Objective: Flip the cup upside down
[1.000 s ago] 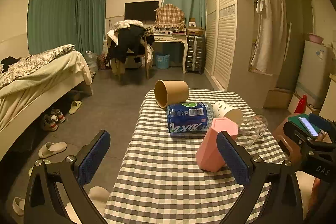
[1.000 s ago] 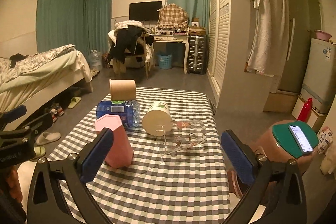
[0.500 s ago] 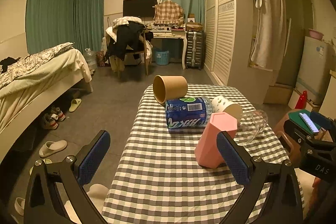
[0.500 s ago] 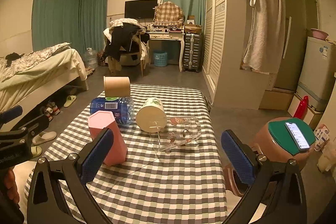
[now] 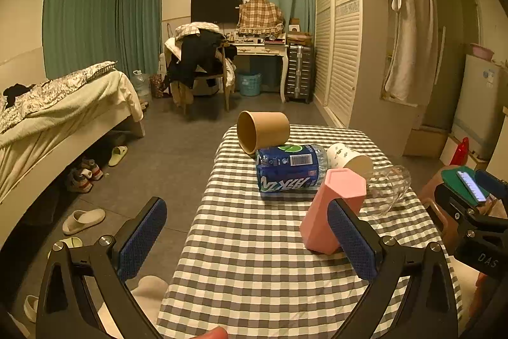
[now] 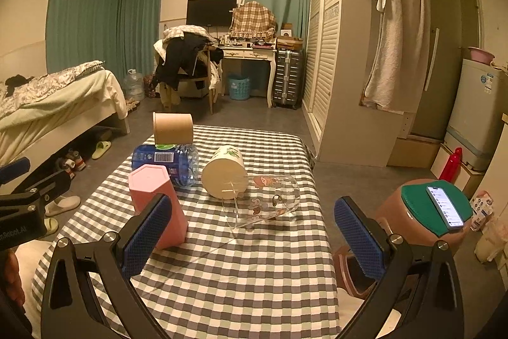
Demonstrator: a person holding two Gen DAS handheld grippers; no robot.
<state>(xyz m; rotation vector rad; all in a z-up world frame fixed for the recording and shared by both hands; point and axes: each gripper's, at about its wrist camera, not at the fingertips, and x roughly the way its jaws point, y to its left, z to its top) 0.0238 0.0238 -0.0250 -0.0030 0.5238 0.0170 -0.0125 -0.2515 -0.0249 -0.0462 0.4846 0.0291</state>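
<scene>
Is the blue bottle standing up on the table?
No, the blue bottle lies on its side on the checkered table, between the brown paper cup and the pink cup.

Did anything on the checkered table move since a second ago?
No. Only the cameras drifted a little. The pink cup stands in the same place, and the brown cup, blue bottle, white cup and clear glass lie as before. Left gripper and right gripper stay open, holding nothing.
</scene>
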